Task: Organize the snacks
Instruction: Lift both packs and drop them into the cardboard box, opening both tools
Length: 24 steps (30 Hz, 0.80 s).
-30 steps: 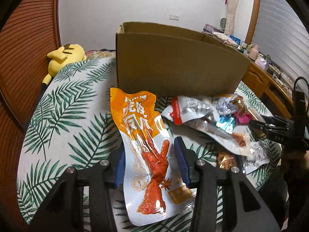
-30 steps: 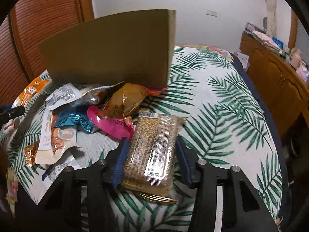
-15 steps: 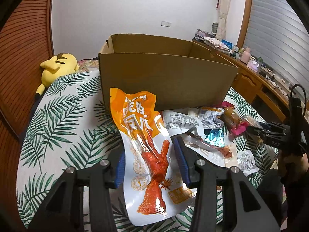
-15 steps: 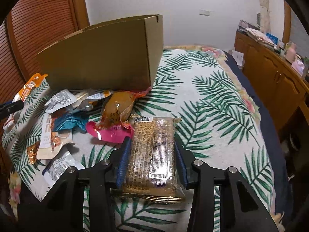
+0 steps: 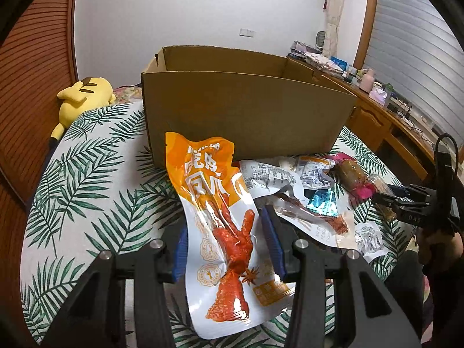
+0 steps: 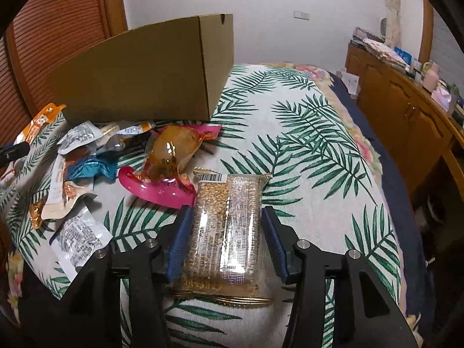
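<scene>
Both packets are held lengthwise, with the open cardboard box ahead.

In the left view, the orange chicken-foot packet (image 5: 223, 223) is clamped in the left gripper (image 5: 227, 249), its long axis pointing up-frame at the cardboard box (image 5: 246, 113). In the right view, the right gripper (image 6: 224, 246), jaws just widened, brackets the grain bar packet (image 6: 226, 229); the box sits at upper left.

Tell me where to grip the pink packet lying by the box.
Take the pink packet by its curled-up near edge, coming from the open bedspread side. That edge lifts clear of the cloth, while an amber pouch lies over its far part.
</scene>
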Available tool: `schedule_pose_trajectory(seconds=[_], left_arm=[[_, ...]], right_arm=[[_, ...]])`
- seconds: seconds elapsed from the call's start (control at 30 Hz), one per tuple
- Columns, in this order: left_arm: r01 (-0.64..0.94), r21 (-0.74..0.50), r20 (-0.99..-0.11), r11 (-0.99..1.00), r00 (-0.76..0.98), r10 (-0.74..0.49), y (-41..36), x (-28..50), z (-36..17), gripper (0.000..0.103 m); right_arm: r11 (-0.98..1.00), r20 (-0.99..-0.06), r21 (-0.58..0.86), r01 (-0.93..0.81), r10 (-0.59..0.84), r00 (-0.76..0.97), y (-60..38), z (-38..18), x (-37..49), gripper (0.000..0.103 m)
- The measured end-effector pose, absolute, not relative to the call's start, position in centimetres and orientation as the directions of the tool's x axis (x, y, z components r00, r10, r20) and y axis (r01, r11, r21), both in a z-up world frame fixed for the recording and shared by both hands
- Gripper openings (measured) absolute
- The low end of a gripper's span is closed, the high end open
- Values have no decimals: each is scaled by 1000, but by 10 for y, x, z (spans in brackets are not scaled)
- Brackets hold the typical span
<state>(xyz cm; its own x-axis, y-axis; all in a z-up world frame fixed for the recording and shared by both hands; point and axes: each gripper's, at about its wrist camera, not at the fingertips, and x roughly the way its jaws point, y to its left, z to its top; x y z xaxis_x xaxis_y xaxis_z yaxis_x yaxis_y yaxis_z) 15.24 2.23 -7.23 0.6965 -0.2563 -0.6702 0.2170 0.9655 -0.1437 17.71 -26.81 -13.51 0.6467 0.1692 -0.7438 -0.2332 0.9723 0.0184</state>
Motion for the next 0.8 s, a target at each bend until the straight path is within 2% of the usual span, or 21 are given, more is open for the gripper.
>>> schedule_pose_trajectory(seconds=[0.2, 0.23, 0.3, 0.47, 0.8], left_arm=[[218, -145, -670, 965, 696, -258, 22, 152, -72, 45], [219, -145, -670, 965, 696, -258, 21, 152, -72, 45], [222, -145, -670, 964, 695, -261, 19, 151, -71, 45], [233, -139, -658, 963, 705, -266, 17, 151, -65, 45], [291, -136, -564, 947, 763, -316, 12, 166, -9, 45]], right_arm=[[972, -747, 17, -235, 168, 643, -272, -137, 170, 53], [972, -747, 13, -236, 166, 643, -273, -137, 168, 47], [972, -745, 4, -236, 161, 648, -274, -135, 166, 43], [976, -728, -6, -217, 144, 670, -283, -126, 160, 41], [975, -630, -21, -222, 159, 760, -281, -66, 170, 41]])
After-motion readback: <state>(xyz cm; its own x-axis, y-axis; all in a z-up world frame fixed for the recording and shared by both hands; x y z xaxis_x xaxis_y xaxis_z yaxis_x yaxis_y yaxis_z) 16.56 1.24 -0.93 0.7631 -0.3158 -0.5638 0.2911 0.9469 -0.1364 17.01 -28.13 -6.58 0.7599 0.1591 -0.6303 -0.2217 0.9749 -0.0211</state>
